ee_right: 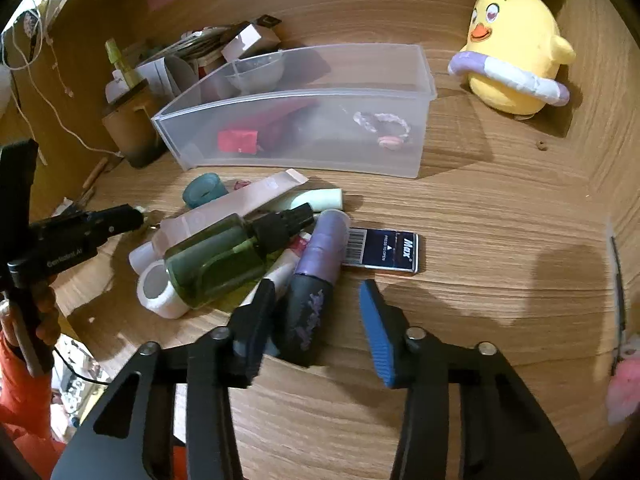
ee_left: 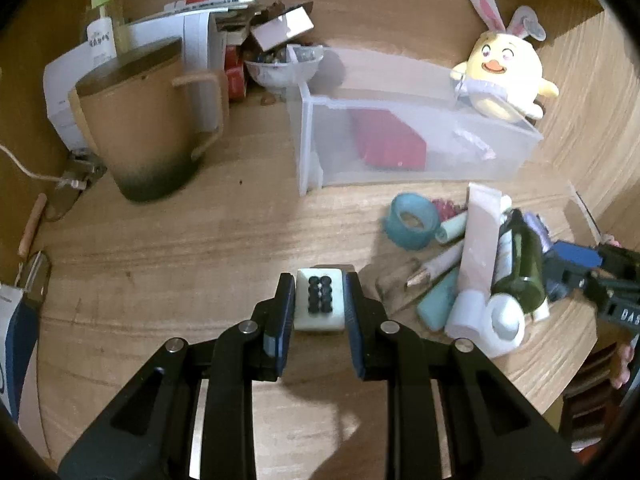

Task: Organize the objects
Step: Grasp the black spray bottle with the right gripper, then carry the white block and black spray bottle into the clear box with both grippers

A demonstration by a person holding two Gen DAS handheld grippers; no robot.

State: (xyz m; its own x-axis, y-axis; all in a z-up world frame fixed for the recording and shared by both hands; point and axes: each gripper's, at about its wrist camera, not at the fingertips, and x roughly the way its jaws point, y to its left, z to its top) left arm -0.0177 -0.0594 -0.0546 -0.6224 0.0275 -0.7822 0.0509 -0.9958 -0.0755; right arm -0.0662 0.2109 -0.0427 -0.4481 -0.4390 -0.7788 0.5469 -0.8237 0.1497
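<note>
My left gripper (ee_left: 319, 284) is shut on a white mahjong tile (ee_left: 319, 304) with black dots, just above the wooden desk. My right gripper (ee_right: 316, 286) is open and straddles a purple tube with a black cap (ee_right: 324, 248). Its left finger sits close beside the cap and its blue right pad (ee_right: 378, 332) stands clear of it. The tube belongs to a pile with a green bottle (ee_right: 216, 260), a white tape roll (ee_right: 154, 288), a teal tape roll (ee_right: 204, 190), a pink tube (ee_right: 248, 200) and a dark blue staples box (ee_right: 384, 250). Behind the pile is a clear plastic bin (ee_right: 300, 152) holding a red item and a bracelet.
A yellow plush chick (ee_right: 516, 52) with bunny ears sits at the back right. A brown lidded mug (ee_left: 148, 120) stands at the left, with boxes, papers and a small bowl (ee_left: 280, 68) behind it. A cable and pencil lie along the left edge.
</note>
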